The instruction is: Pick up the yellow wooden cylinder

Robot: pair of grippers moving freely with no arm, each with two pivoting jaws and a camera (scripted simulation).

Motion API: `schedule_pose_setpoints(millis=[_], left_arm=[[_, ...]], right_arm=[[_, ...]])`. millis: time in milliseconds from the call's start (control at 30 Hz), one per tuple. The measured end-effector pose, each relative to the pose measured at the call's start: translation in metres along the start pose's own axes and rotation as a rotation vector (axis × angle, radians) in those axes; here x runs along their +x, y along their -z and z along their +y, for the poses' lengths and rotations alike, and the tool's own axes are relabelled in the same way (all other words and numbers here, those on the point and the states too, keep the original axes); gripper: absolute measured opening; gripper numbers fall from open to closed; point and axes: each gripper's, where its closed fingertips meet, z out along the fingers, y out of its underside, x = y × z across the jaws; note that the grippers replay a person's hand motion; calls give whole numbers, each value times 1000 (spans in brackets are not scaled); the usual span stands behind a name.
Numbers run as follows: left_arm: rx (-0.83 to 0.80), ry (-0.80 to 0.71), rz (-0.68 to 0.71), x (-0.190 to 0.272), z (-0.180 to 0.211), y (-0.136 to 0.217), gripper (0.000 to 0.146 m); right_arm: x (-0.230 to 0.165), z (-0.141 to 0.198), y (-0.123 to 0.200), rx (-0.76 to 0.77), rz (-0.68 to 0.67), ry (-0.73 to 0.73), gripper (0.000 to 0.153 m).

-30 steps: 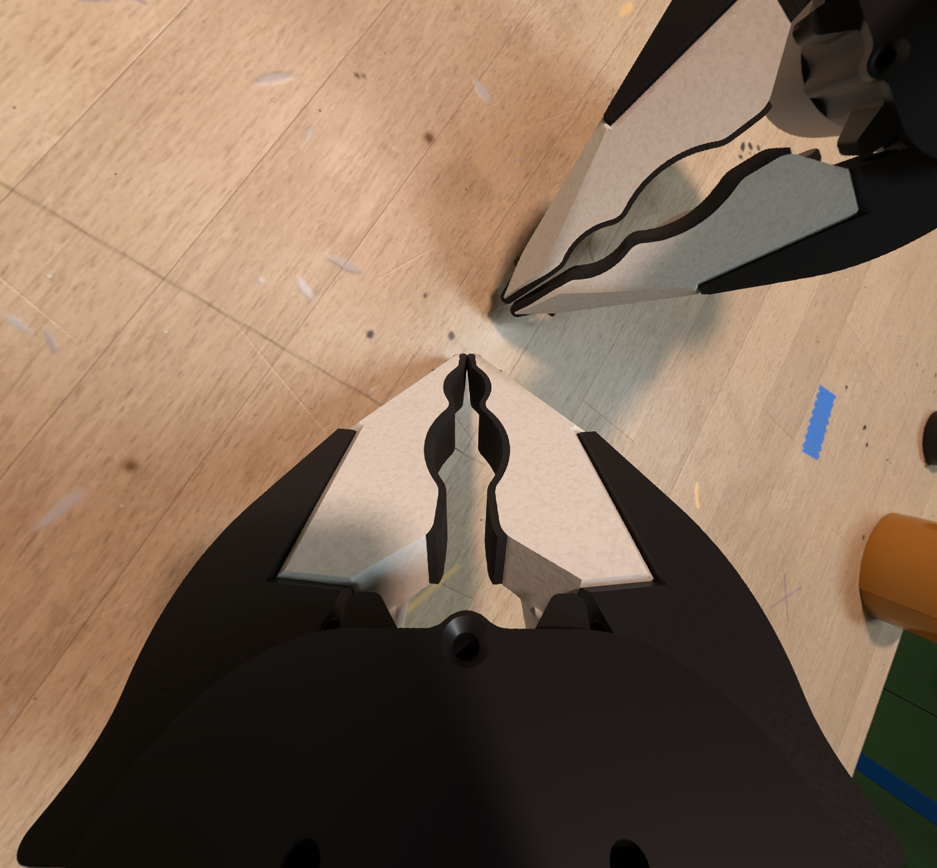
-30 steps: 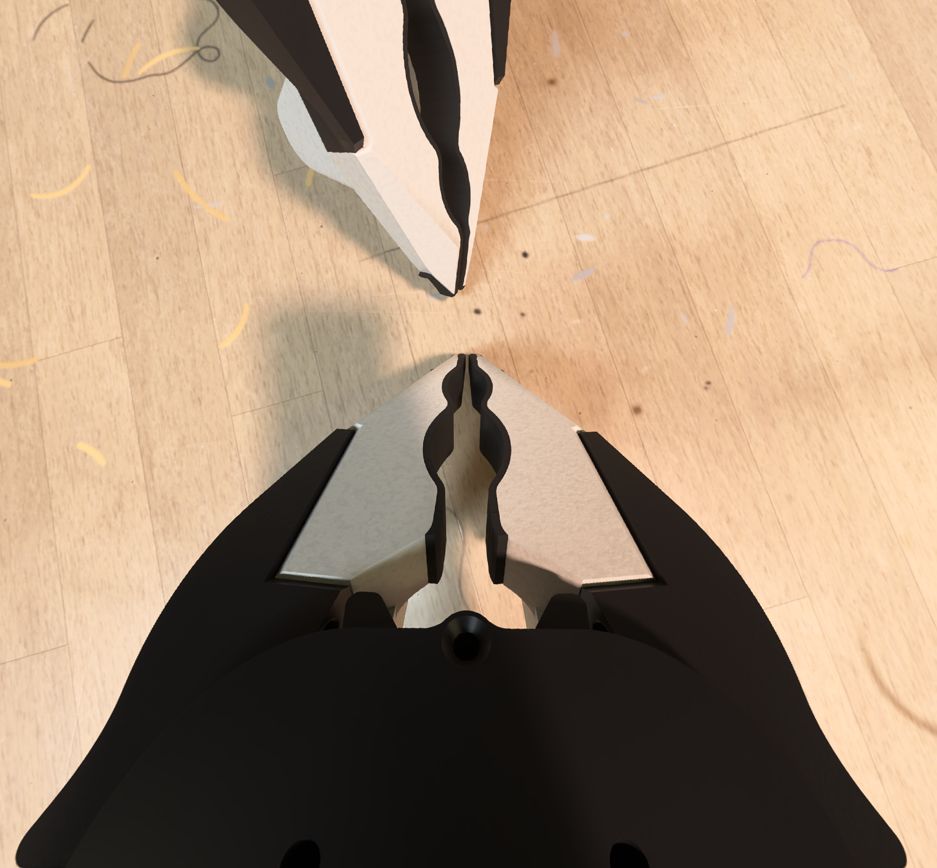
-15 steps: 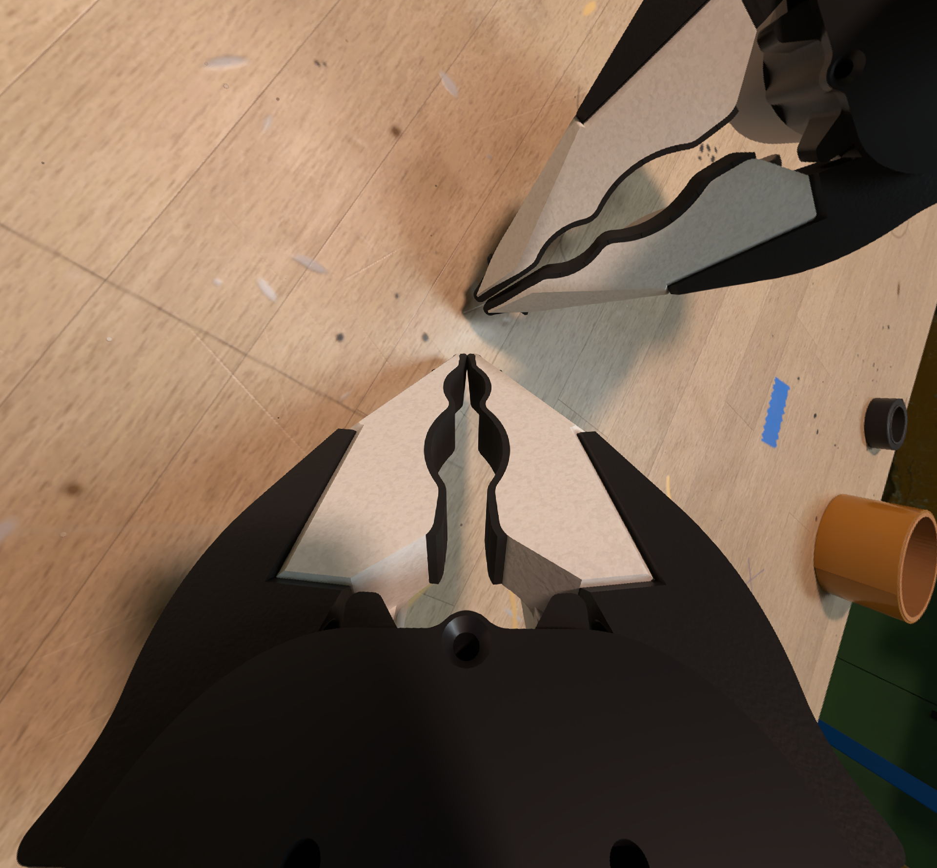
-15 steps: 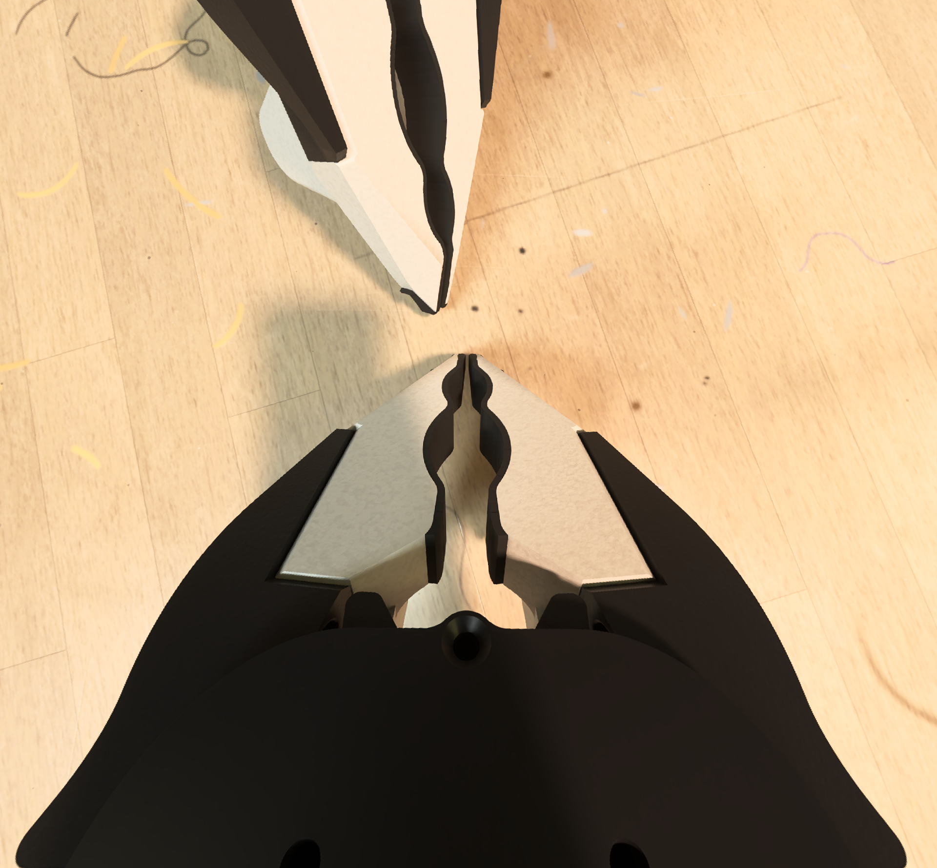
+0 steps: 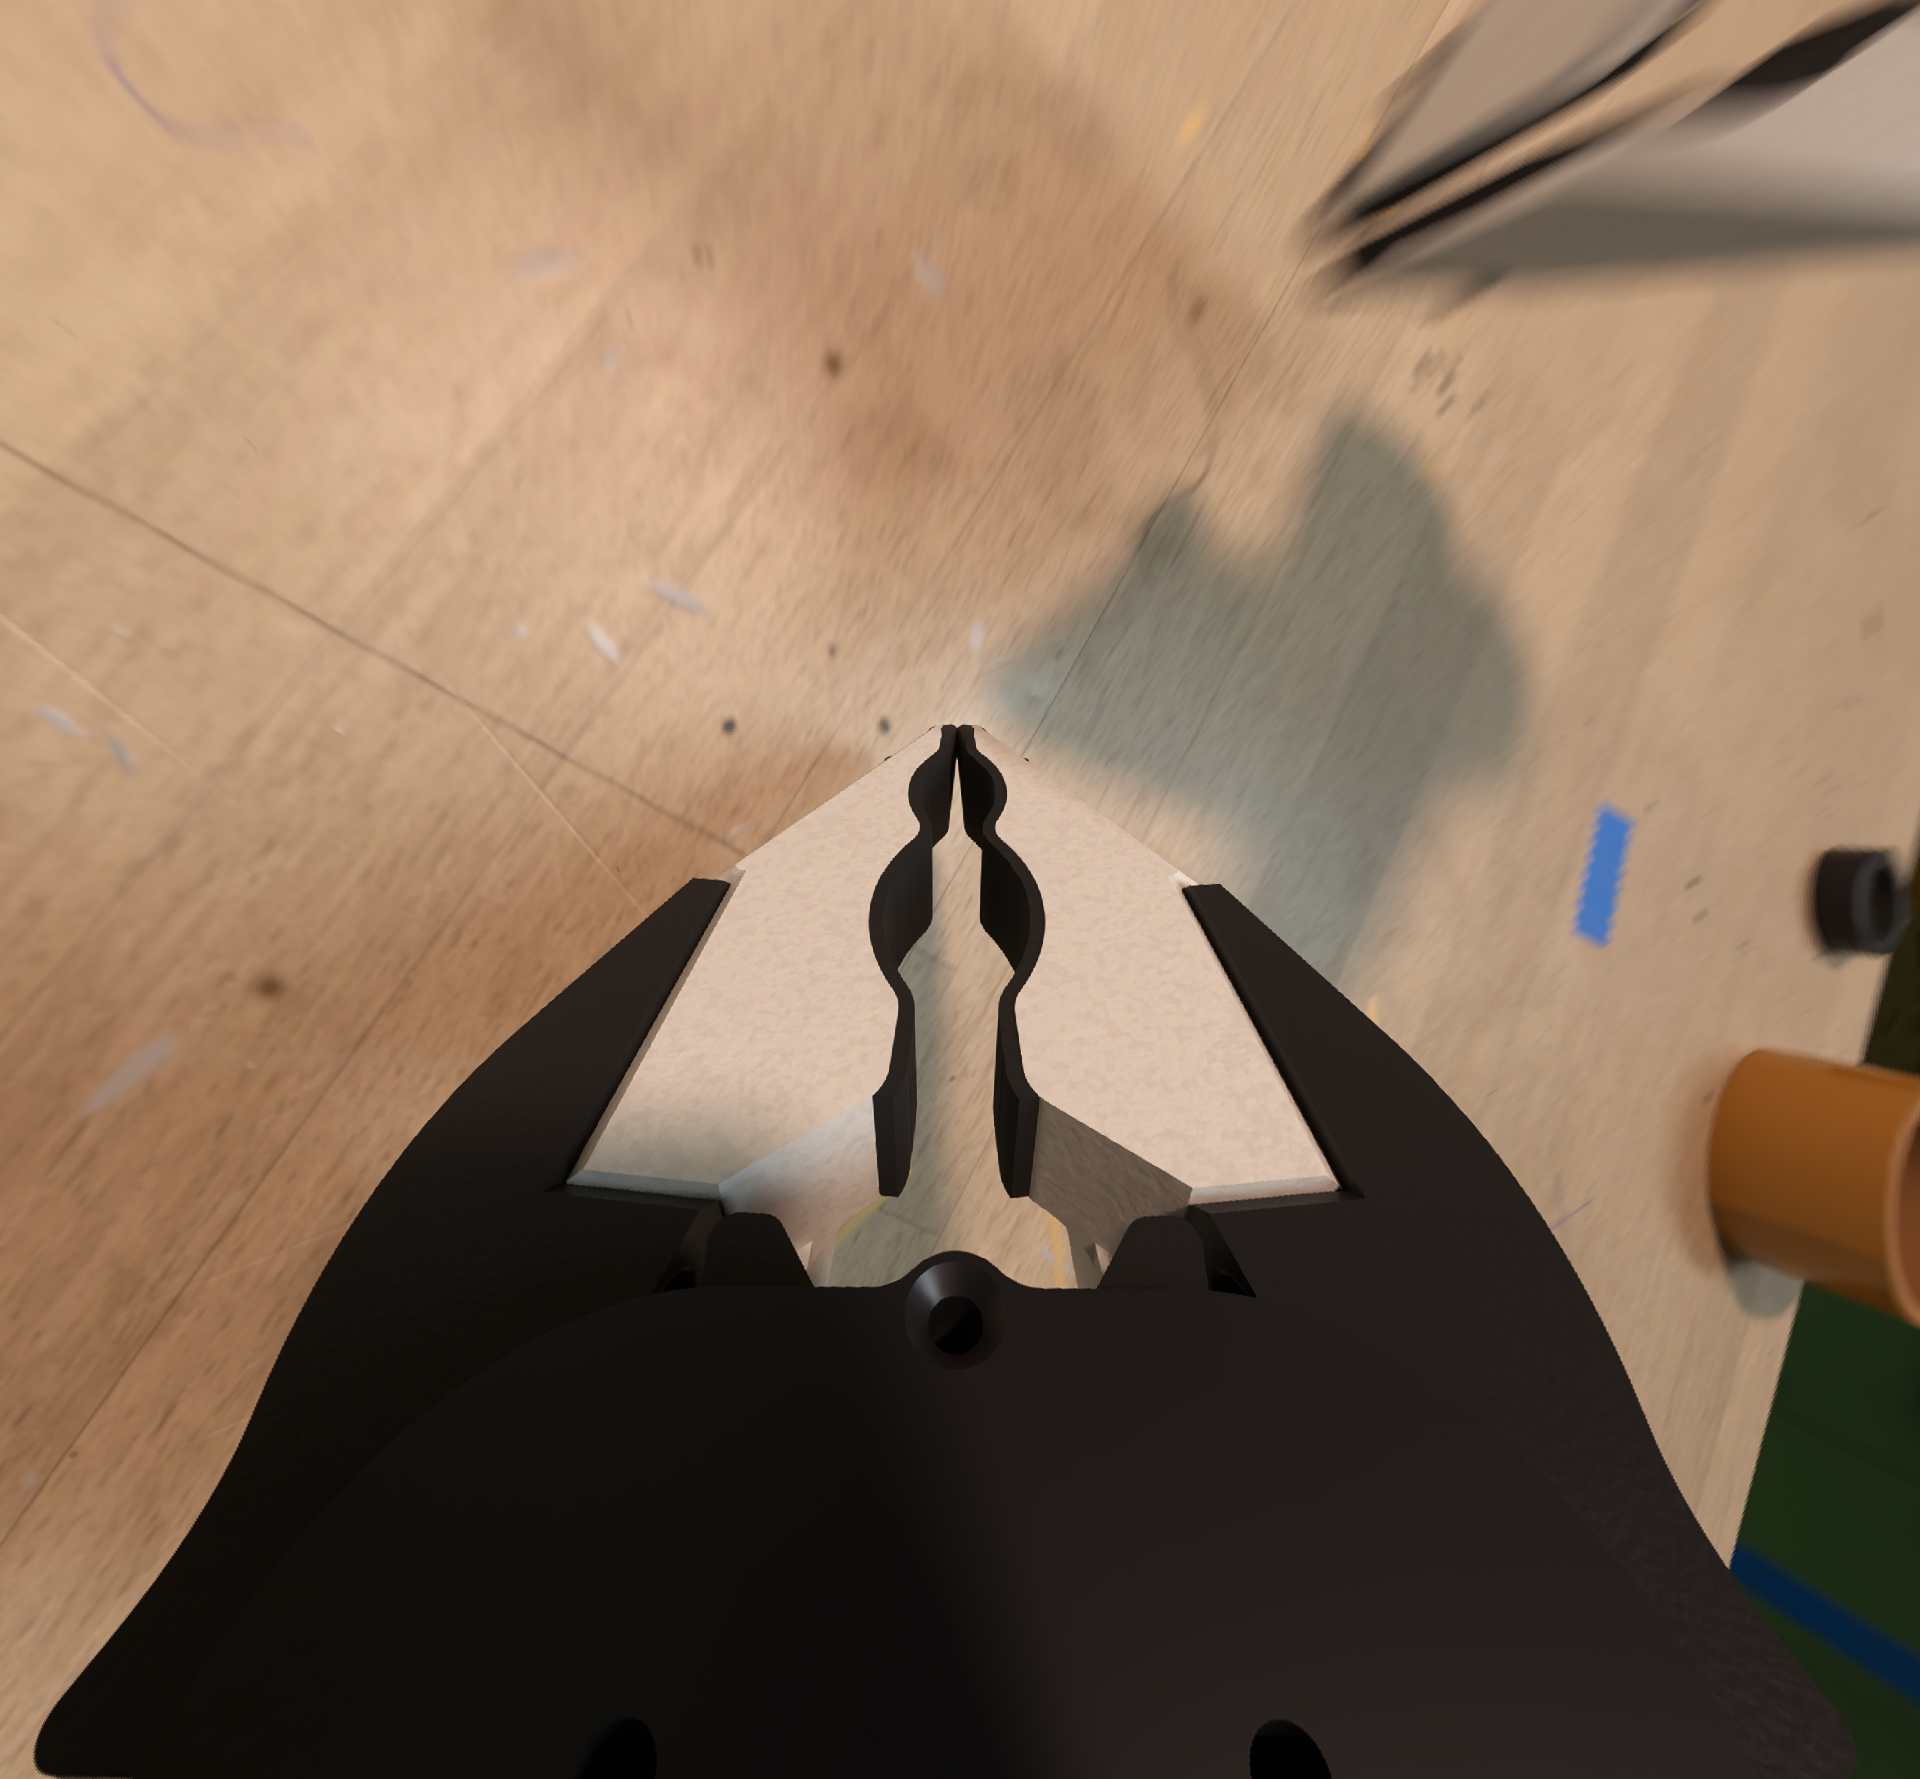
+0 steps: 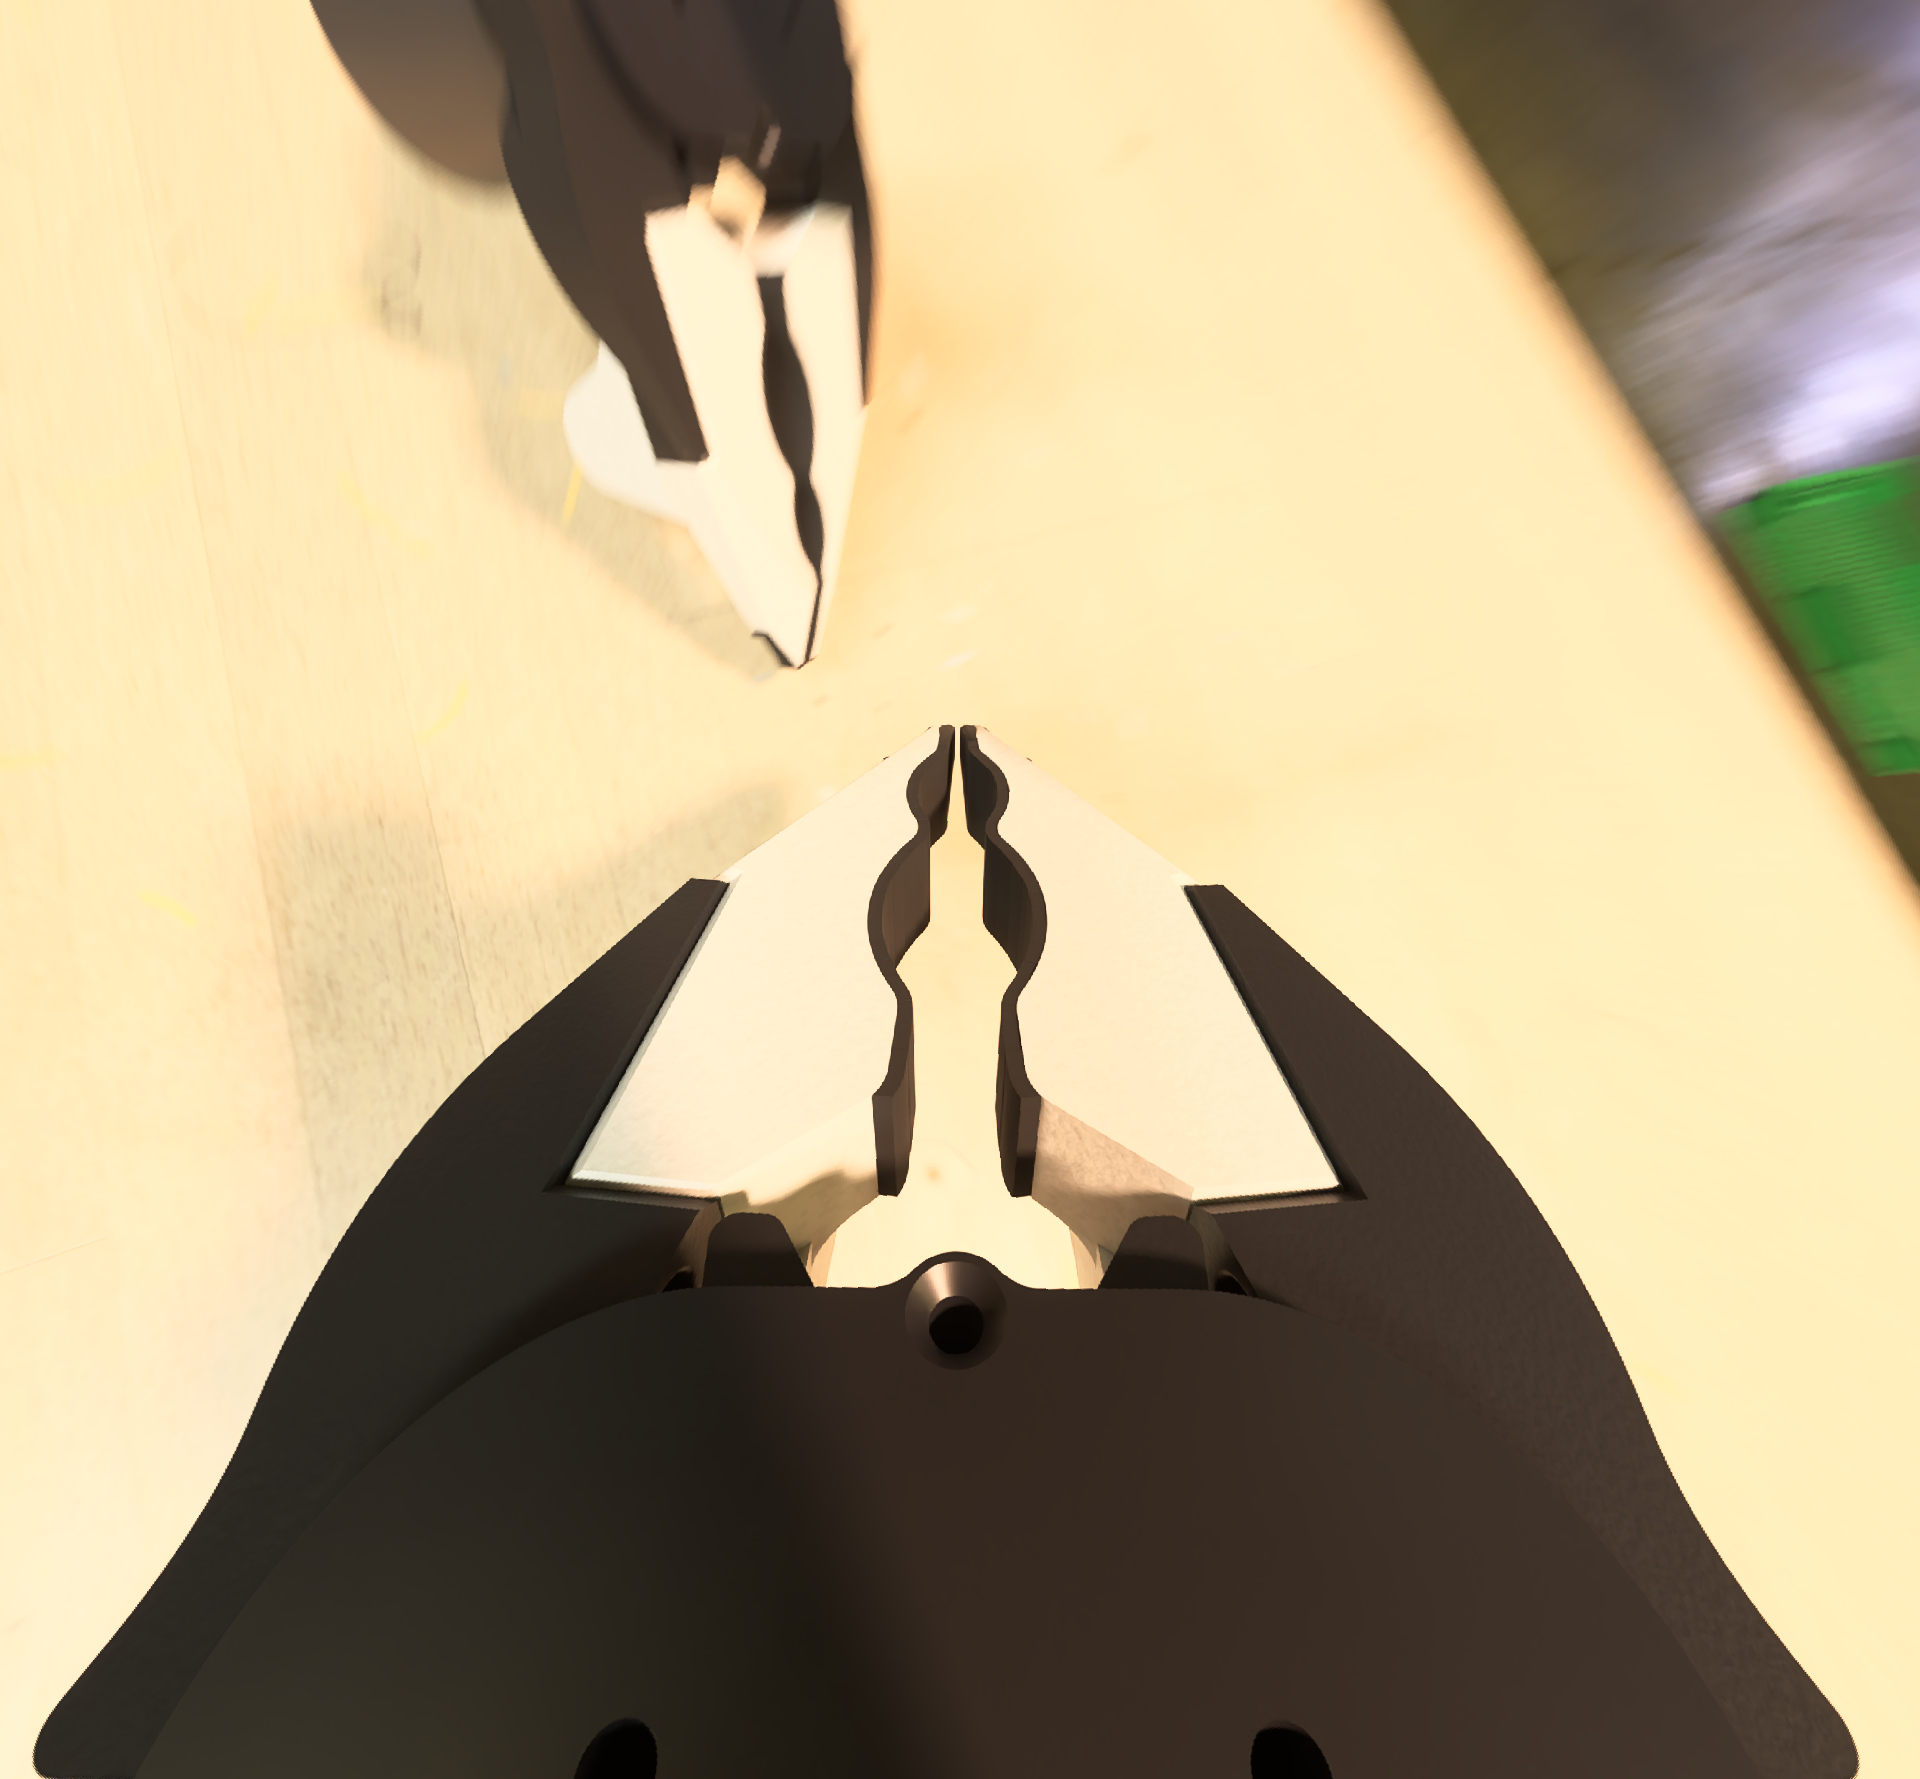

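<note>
Left tool (image 5: 956, 730): closest to us in the left wrist view, its two pale fingers were pressed together at the tips with nothing between them, hovering over the wooden counter (image 5: 416, 482).
Right tool (image 6: 956, 730): in its own view we found it likewise closed and empty, tips meeting.
Between the tools: each showed in the other's view, blurred, near but apart, both pointed down at bare wood.
Right side of the left view: a small blue mark (image 5: 1605, 875) lay on the counter; beyond it sat a short black ring (image 5: 1865, 901) and an orange tube (image 5: 1813, 1179) lying on its side at the counter's edge.
Far background, right view: past the counter edge we saw only a blurred dark floor and a green patch (image 6: 1839, 607).
Task's thing: we saw no yellow wooden cylinder in either view, so we cannot say where it lay.
Step, in our judgement: searching, grasp not begun.
Risk: we judged the orange tube could be mistaken for the target; blur suggests fast motion, and two tools so near could collide.
</note>
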Motion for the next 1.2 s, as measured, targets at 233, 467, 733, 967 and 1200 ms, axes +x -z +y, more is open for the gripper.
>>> schedule_pose_setpoints(millis=[233,467,733,967,1200], left_arm=[[388,-58,-38,15,-59,75,0],[621,-212,-87,51,-87,130,11],[1068,-458,-361,87,-108,199,50],[1034,-485,-379,95,-108,197,63],[934,-515,-395,93,-104,181,60]], right_arm=[[46,-44,279,409,655,-47,3],[34,157,304,-8,762,-404,30],[-6,280,351,-51,1047,-566,58],[-15,275,337,175,907,-654,53],[30,257,233,22,564,-570,55]])
